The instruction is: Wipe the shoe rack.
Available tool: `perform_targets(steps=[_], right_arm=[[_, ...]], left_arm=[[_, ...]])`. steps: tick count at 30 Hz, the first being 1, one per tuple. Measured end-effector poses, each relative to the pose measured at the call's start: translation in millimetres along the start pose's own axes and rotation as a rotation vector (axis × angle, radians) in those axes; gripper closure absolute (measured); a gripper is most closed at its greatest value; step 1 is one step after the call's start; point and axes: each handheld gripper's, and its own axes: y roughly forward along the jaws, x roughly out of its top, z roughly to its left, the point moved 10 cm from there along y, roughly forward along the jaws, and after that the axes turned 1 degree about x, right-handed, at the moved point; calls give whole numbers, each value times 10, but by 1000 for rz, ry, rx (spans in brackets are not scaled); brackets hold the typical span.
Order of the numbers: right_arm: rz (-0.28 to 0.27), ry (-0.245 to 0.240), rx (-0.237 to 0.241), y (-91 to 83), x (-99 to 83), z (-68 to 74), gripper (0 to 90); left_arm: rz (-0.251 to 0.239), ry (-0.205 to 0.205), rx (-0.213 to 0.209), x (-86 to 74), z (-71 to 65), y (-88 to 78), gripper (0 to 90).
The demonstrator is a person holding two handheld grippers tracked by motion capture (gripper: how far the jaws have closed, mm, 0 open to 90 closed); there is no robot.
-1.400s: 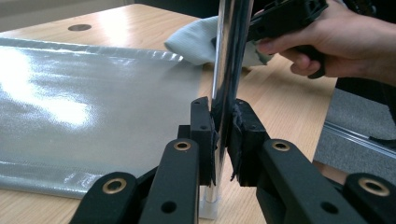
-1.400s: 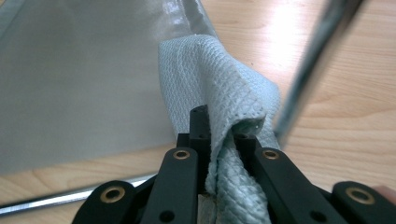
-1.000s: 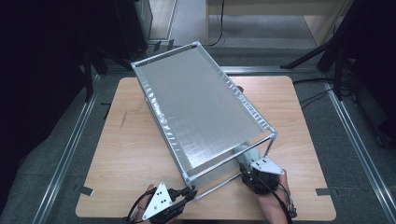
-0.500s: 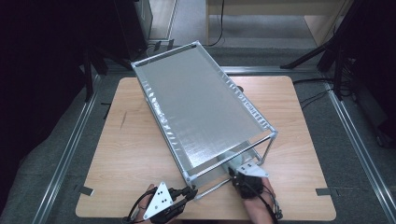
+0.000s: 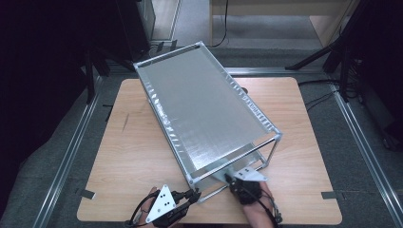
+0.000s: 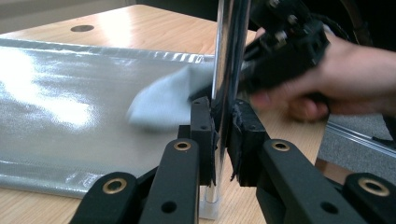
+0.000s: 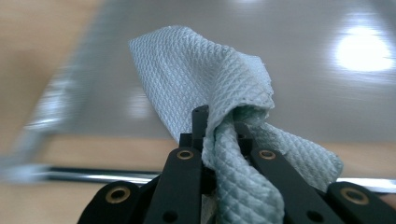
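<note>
Steadying the two-tier silver metal shelf rack (image 5: 209,109), the left gripper (image 6: 219,135) clenched its chrome corner post (image 6: 229,56), so the right gripper (image 7: 224,128), clamped on a pale blue waffle-weave cloth (image 7: 205,79), could wipe the rack's lower shelf (image 6: 70,121) just beside that post.

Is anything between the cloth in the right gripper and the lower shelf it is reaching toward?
Nothing visible blocks it. The right gripper, shut on the cloth, faces the lower shelf directly; the chrome post clamped by the left gripper stands off to one side.
</note>
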Motion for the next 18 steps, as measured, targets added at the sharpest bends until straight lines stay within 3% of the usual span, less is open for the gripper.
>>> perform_targets(steps=[5,6,8,10,14,18], right_arm=[[-35,76,-182,-118,30,-594,863],[-39,71,-202,-135,27,-654,864],[-37,64,-188,-131,15,-639,868],[-30,39,-157,-96,11,-513,870],[-6,-21,-47,4,-16,-42,870],[20,-53,122,61,-47,463,870]], left_arm=[[-3,-1,-3,2,0,6,822],[-4,-2,-3,2,0,6,822],[-5,-4,-4,3,-1,9,822],[-5,-4,-4,5,2,11,822],[-3,-6,-2,5,9,12,822],[-2,-5,-4,4,12,11,822]])
